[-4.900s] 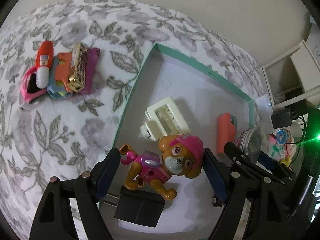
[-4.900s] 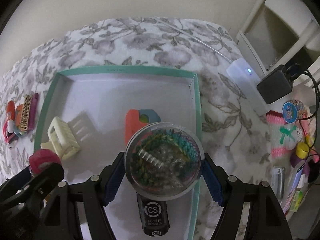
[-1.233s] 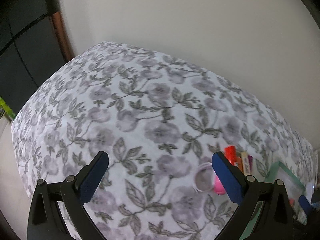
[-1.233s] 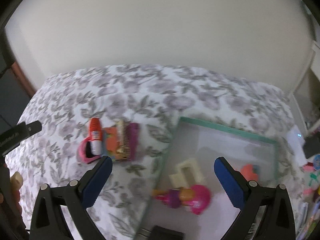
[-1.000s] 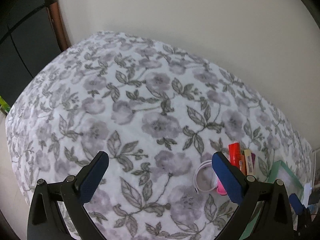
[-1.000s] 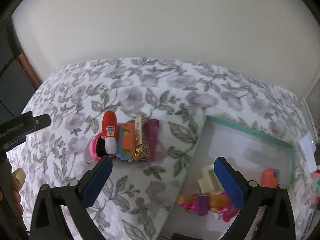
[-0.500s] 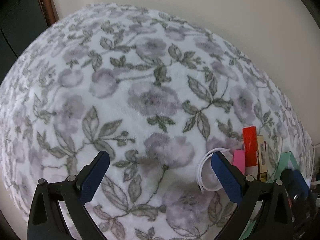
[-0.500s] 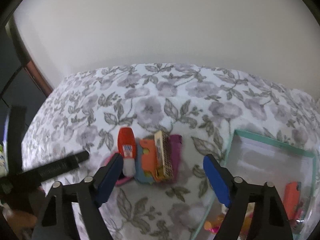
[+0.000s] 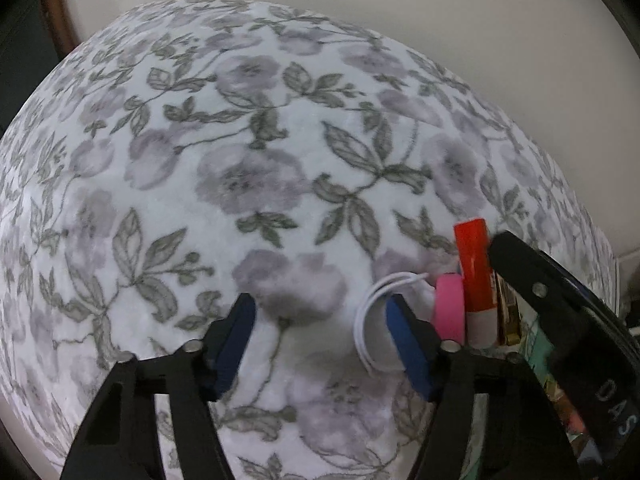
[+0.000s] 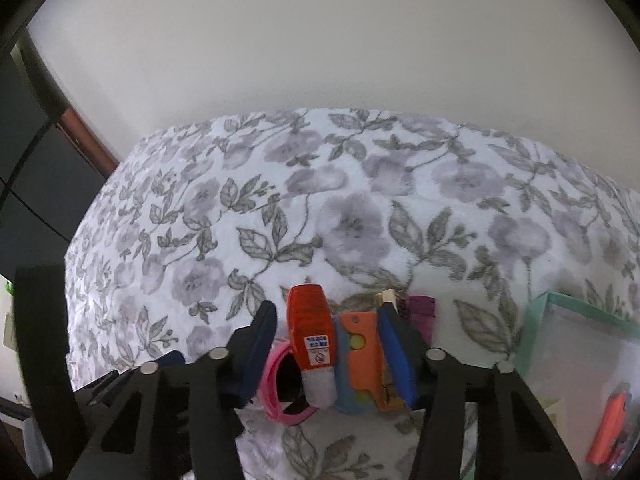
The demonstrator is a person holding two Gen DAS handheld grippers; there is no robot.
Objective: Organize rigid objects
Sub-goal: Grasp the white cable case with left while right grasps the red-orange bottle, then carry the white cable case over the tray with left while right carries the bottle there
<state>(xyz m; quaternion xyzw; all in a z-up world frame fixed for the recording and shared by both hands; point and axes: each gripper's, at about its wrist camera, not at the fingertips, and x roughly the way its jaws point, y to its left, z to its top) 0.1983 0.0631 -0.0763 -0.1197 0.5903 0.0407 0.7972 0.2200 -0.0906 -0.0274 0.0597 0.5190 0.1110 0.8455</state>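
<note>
Partway through. Teal-rimmed cardboard box (image 10: 536, 312) at 3 o'clock already holds an orange block (image 10: 608, 428). A pile remains on the floral bedspread (image 10: 360, 216). My right gripper (image 10: 326, 356) fingers are closing around the red-and-white tube (image 10: 312, 340) and orange plastic toy (image 10: 362, 354), not yet pinching. Left gripper (image 9: 320, 344) fingers are closing on nothing, beside the white ring (image 9: 366, 320).

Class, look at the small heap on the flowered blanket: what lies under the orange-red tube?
The orange-red tube rests across a pink ring beside a blue-and-orange toy. Anything beneath its middle is covered.
</note>
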